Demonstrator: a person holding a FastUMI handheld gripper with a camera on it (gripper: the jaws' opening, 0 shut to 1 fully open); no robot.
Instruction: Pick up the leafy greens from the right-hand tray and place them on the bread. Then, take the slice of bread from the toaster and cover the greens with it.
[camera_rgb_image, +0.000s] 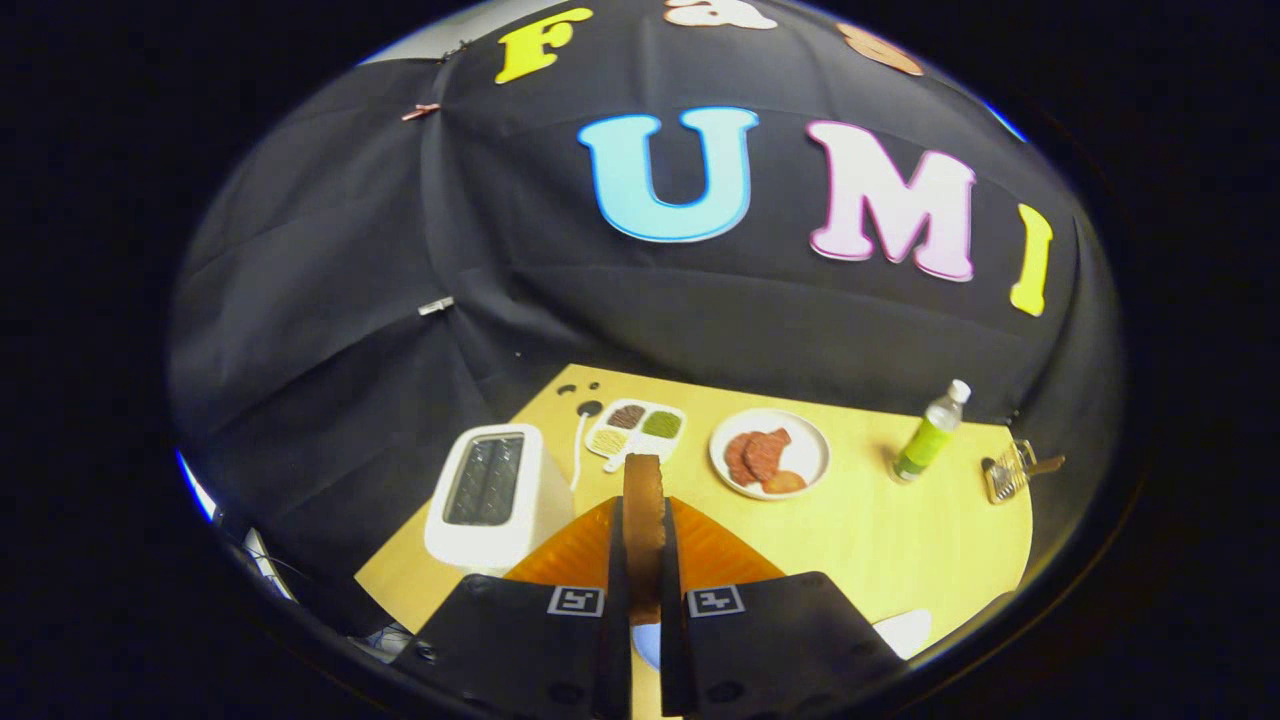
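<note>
A brown slice of bread (643, 500) stands on edge between my two fingers, and my gripper (643, 545) is shut on it, raised above the yellow table (900, 530). The white toaster (488, 495) sits to the left just beyond the fingers, its two slots dark. Under the fingers lies an orange tray (570, 550). What rests on that tray is hidden by the fingers and the bread. Something pale blue (648, 640) peeks out low between the fingers.
Beyond the bread stands a small white divided dish (640, 428) of sauces, and to its right a white plate (770, 452) with sliced meat. A green bottle (928, 435) and a metal clip (1012, 470) are at the far right. A white rim (905, 630) shows near the right finger.
</note>
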